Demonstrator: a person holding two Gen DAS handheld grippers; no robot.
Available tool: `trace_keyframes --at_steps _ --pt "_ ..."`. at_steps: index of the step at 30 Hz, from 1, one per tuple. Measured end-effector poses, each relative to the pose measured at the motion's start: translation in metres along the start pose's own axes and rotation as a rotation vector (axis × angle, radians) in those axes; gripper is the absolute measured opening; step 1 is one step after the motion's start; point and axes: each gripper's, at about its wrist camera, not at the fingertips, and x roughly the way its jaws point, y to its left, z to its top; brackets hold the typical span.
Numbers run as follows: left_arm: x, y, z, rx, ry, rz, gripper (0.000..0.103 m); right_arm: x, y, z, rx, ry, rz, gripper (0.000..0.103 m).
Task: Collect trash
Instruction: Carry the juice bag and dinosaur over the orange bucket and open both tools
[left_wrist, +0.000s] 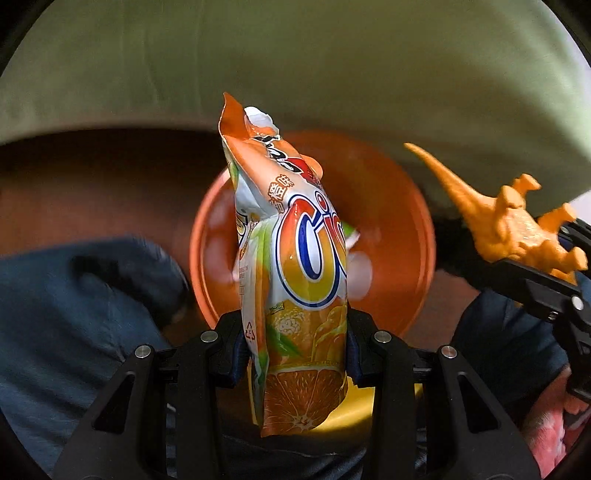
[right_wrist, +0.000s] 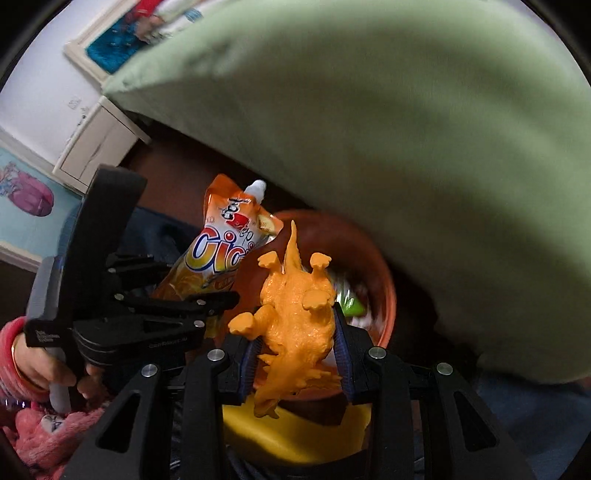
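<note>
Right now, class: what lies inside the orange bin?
Inside the orange bin are blurred white and green scraps. The juice pouch and toy dinosaur cover the rest.

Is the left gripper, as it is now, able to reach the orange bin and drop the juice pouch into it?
Probably yes. The left gripper holds the juice pouch just in front of the orange bin; nothing lies between them. The right gripper, holding the toy dinosaur, stays off to the side.

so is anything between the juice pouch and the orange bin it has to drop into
Nothing visible: the juice pouch, clamped in the left hand-held gripper, hangs right over the open orange bin. The toy dinosaur is held off to the side.
</note>
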Motion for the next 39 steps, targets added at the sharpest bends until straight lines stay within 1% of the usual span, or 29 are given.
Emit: trace_keyframes --at_steps 4,6,7,10,11,12,13,14,16,27,30,31,36,38,39 --pt "0.018 0.011 0.005 -0.041 0.057 -0.004 0.039 0.015 -0.005 0.001 0.038 0.049 0.004 0.036" --pt "0.022 0.014 0.006 -0.050 0.068 0.008 0.039 0.021 -0.005 0.003 0.051 0.064 0.001 0.036" --pt "0.025 0.015 0.011 -0.057 0.078 0.011 0.039 0.022 -0.006 0.003 0.058 0.067 0.001 0.036" --pt "0.030 0.017 0.014 -0.068 0.095 0.003 0.039 0.024 -0.008 0.006 0.074 0.076 0.003 0.036" --pt "0.032 0.014 0.004 -0.071 0.093 0.006 0.041 0.023 -0.013 0.006 0.084 0.082 0.002 0.038" --pt "0.032 0.015 0.002 -0.077 0.091 0.007 0.043 0.024 -0.015 0.006 0.092 0.085 0.000 0.039" --pt "0.029 0.013 0.003 -0.081 0.079 0.003 0.048 0.023 -0.016 0.004 0.100 0.086 0.001 0.042" --pt "0.028 0.013 0.003 -0.079 0.073 0.002 0.057 0.024 -0.019 0.004 0.105 0.084 0.002 0.044" --pt "0.024 0.012 0.000 -0.077 0.058 0.011 0.064 0.023 -0.021 0.003 0.115 0.078 0.000 0.046" --pt "0.023 0.012 -0.006 -0.093 0.057 0.023 0.066 0.017 -0.027 -0.001 0.130 0.056 -0.010 0.049" --pt "0.025 0.013 -0.008 -0.088 0.045 0.032 0.066 0.016 -0.028 -0.001 0.129 0.049 -0.014 0.050" --pt "0.023 0.012 -0.008 -0.086 0.033 0.046 0.066 0.015 -0.028 -0.001 0.129 0.045 -0.017 0.050" --pt "0.001 0.007 -0.007 -0.062 -0.052 0.097 0.066 0.003 -0.023 0.002 0.108 0.009 -0.034 0.051" --pt "-0.011 0.006 -0.006 -0.058 -0.093 0.111 0.066 -0.006 -0.022 0.005 0.101 -0.013 -0.034 0.051" --pt "-0.021 0.005 -0.006 -0.057 -0.131 0.126 0.066 -0.012 -0.021 0.007 0.098 -0.028 -0.030 0.051"
